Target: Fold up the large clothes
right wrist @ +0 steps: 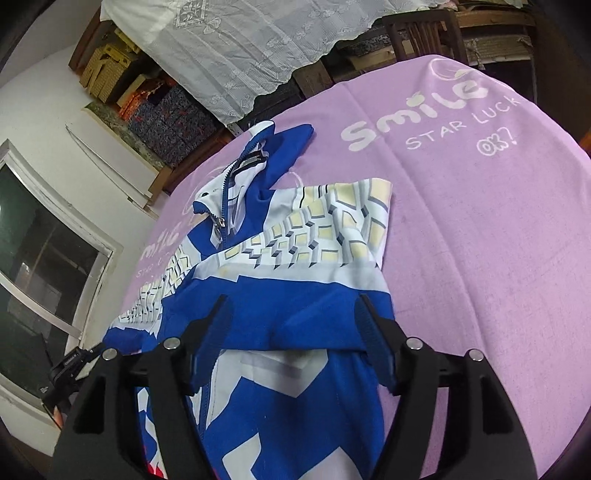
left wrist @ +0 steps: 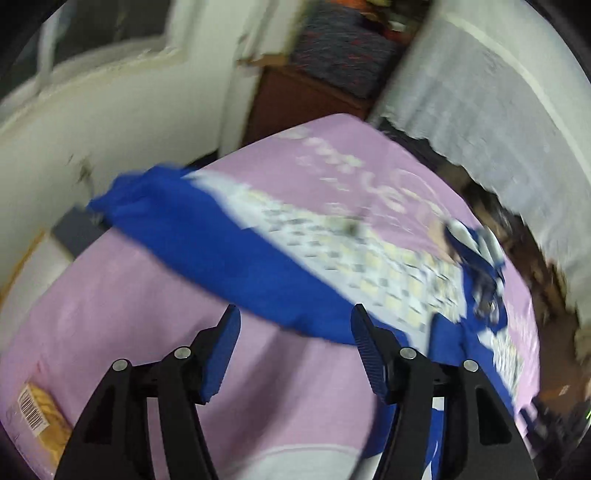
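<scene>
A blue and white zip jacket (right wrist: 280, 291) with a yellow-grey block pattern lies on a pink cloth (right wrist: 480, 229) printed "Smile STAR LUCK". Its collar and zipper (right wrist: 225, 192) point to the far left, and one sleeve is folded across the body. My right gripper (right wrist: 291, 317) hovers open just above the blue folded band, nothing between its fingers. In the blurred left wrist view the same jacket (left wrist: 236, 251) stretches across the pink cloth (left wrist: 147, 332). My left gripper (left wrist: 293, 332) stands open at the jacket's near blue edge, holding nothing.
A white lace curtain (right wrist: 240, 48) hangs behind the table, with stacked boxes (right wrist: 162, 107) and a wooden chair (right wrist: 421, 33) beyond. A window (right wrist: 40, 273) is on the left wall. A barcode label (left wrist: 33, 413) shows at the cloth's near left corner. A white wall (left wrist: 110, 122) stands close on the left.
</scene>
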Motion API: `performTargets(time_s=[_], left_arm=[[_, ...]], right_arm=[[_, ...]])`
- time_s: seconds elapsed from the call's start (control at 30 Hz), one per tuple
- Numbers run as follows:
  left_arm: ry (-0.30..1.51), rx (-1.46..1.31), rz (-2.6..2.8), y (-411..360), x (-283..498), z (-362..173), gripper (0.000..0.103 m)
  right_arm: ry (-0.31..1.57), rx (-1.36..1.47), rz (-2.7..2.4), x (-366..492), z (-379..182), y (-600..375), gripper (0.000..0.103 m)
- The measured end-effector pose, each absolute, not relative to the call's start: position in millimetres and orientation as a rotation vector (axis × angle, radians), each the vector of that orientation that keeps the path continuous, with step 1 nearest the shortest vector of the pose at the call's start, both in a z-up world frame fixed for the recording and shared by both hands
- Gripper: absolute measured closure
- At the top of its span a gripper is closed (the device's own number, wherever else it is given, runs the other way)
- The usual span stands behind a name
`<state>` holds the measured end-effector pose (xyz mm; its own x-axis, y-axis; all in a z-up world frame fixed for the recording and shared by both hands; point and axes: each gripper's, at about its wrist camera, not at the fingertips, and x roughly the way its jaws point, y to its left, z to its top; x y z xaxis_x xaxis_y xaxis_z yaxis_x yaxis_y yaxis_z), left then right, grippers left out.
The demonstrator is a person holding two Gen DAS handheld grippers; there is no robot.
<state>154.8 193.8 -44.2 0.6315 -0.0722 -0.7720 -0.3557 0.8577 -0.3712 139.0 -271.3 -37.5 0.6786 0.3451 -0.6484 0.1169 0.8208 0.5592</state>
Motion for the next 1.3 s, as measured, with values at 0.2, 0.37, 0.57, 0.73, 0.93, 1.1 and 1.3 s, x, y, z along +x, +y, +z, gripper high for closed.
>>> performTargets(time_s=[0.2,0.37,0.57,0.73,0.93,1.1,1.3], left_arm=[[0.911,-0.694,0.234,237.4,146.3,-69.4,0.041],[0.888,-0.742,0.219,250.6,161.5,-70.6,0.041],[0.788,-0.827,0.238,272.1,175.8,-76.2,0.048],[0.78,-0.916,0.238,291.0,168.9,-86.8,0.088],[0.764,-0.842,0.242,284.7,167.9,-72.9,0.094],[0.733,-0.541,0.299,235.9,172.4,-37.1,0.094],[0.707,-0.247,0.255,156.1,183.6,-5.8,0.095]], right_arm=[[0.815,0.642,0.124,135.0,-38.5,-279.5,0.036],[0.832,0.654,0.119,137.6,-44.2,-280.6,0.036],[0.845,0.701,0.122,140.5,-52.8,-287.5,0.035],[0.835,0.699,0.112,138.5,-51.0,-288.1,0.035],[0.838,0.698,0.11,139.6,-52.1,-288.6,0.035],[0.841,0.704,0.11,140.3,-53.1,-291.3,0.035],[0.844,0.71,0.113,141.2,-54.2,-291.3,0.035]])
